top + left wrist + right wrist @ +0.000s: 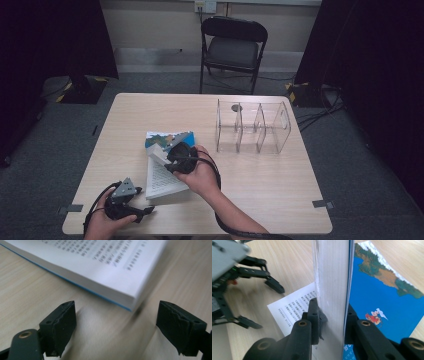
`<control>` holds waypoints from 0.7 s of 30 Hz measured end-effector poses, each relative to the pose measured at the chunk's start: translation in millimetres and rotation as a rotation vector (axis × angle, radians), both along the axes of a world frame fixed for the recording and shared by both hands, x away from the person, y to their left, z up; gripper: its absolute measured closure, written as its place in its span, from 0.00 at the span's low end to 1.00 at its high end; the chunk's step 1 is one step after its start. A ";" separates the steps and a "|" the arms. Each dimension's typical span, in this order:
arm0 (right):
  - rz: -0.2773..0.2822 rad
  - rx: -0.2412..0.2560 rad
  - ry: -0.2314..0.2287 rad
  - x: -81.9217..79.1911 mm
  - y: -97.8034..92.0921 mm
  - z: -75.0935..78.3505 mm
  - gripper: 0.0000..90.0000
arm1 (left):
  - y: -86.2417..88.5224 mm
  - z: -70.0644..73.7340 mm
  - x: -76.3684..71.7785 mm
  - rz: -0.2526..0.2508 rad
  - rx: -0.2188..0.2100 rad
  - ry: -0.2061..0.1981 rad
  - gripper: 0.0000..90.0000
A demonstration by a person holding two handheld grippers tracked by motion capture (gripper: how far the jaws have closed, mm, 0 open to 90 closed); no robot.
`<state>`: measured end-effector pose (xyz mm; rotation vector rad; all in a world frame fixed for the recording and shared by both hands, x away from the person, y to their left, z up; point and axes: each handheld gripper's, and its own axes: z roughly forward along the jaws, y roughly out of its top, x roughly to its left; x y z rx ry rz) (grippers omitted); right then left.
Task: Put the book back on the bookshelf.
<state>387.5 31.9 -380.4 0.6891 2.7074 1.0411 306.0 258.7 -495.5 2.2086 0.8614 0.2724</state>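
Right gripper (pixel 331 315) clamps a raised sheaf of the book (pixel 162 175). Left gripper (pixel 116 327) rests released, apparently just beside the book's corner.

Glossy-covered paper book (pixel 384 297) on a seemingly matt wood-grain table (pixel 280 185)

High view is dim, corners dark; the pale wooden table (pixel 280 180) is evenly lit; the open white paperback book (pixel 105 272) shows blurred print; soft shadows beneath.
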 end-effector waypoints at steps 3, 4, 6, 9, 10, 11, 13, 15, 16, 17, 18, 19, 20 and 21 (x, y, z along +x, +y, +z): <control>0.011 0.000 0.001 0.0 -1.1 4.5 0.83 | -7.1 -1.6 3.4 0.018 -0.006 -0.026 0.17; 0.005 0.001 0.009 -0.4 -1.7 6.8 0.83 | -8.8 -2.6 3.8 0.020 -0.009 -0.031 0.17; -0.001 0.009 0.011 -0.4 -2.9 9.5 0.83 | -10.2 -4.1 5.2 0.028 -0.007 -0.059 0.17; -0.008 0.006 0.021 -1.5 -3.5 10.9 0.83 | -11.9 -4.2 5.6 0.039 0.000 -0.071 0.19; -0.009 0.008 0.021 -2.0 -3.5 10.8 0.83 | -11.9 -4.7 5.6 0.037 -0.011 -0.067 0.21; 0.005 0.006 0.013 -2.0 -3.5 10.8 0.83 | -10.2 -3.6 6.9 0.042 0.000 -0.076 0.24; -0.002 0.002 0.016 -3.6 -3.1 10.7 0.83 | -9.7 -3.2 9.6 0.053 -0.007 -0.060 0.23; 0.001 0.007 0.013 -4.6 -3.7 9.4 0.83 | -10.2 -3.4 9.4 0.055 -0.016 -0.061 0.25; 0.004 0.004 0.010 -5.7 -4.7 7.6 0.83 | -10.1 -3.4 9.1 0.049 -0.031 -0.050 0.27; 0.004 0.004 0.010 -5.7 -4.7 7.6 0.83 | -10.2 -2.6 9.1 0.047 -0.032 -0.048 0.27; 0.006 -0.004 0.009 -7.3 -5.1 5.4 0.83 | -9.9 0.8 10.3 0.047 -0.038 -0.051 0.26; 0.006 -0.004 0.009 -7.3 -5.1 5.4 0.83 | -9.9 0.8 10.3 0.047 -0.038 -0.051 0.26; 0.005 0.006 0.009 -7.6 -5.6 4.0 0.83 | -9.0 3.3 10.4 0.060 -0.051 -0.057 0.26; 0.010 0.004 0.005 -7.7 -6.6 3.4 0.83 | -7.8 5.4 10.7 0.072 -0.075 -0.059 0.26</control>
